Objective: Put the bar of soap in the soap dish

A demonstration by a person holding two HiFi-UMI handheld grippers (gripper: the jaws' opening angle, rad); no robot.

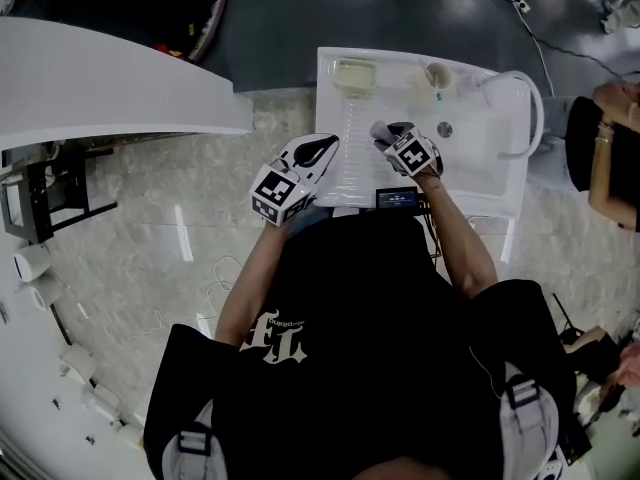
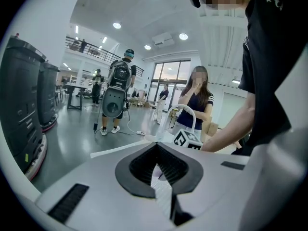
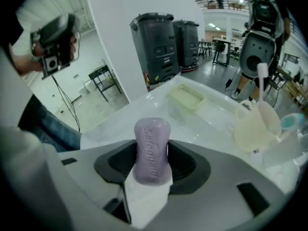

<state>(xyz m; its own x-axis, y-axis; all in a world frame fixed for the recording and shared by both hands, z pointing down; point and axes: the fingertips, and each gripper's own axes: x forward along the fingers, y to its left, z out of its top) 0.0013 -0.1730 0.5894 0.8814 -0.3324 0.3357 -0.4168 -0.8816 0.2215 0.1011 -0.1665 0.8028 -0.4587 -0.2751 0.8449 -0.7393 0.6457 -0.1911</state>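
Right gripper (image 3: 151, 170): jaws clamped on the lilac bar of soap (image 3: 152, 148), gripping its two long sides. The bar stands on end and sticks out past the jaw tips. It is held above the ribbed shelf of the white washbasin (image 1: 326, 128). The pale green soap dish (image 3: 186, 97) is well apart from it, at the basin's far corner, and empty.

Left gripper (image 2: 161, 177): jaws drawn nearly together, only a thin slit between them, nothing held. It hangs off the basin's near left edge.

Risks, as we judge them:
- Soap is slick and only its lower part is pinched, so it could twist or squirt out on the carry to the dish.
- Let go while still on end, it may topple off the dish rim onto the ribbed shelf.
- The cream cup (image 3: 254, 124) stands just beside the dish, so a wide swing could knock it.

Count: one soap bar, one soap dish, one cup, one faucet (image 1: 527, 108), two grippers.
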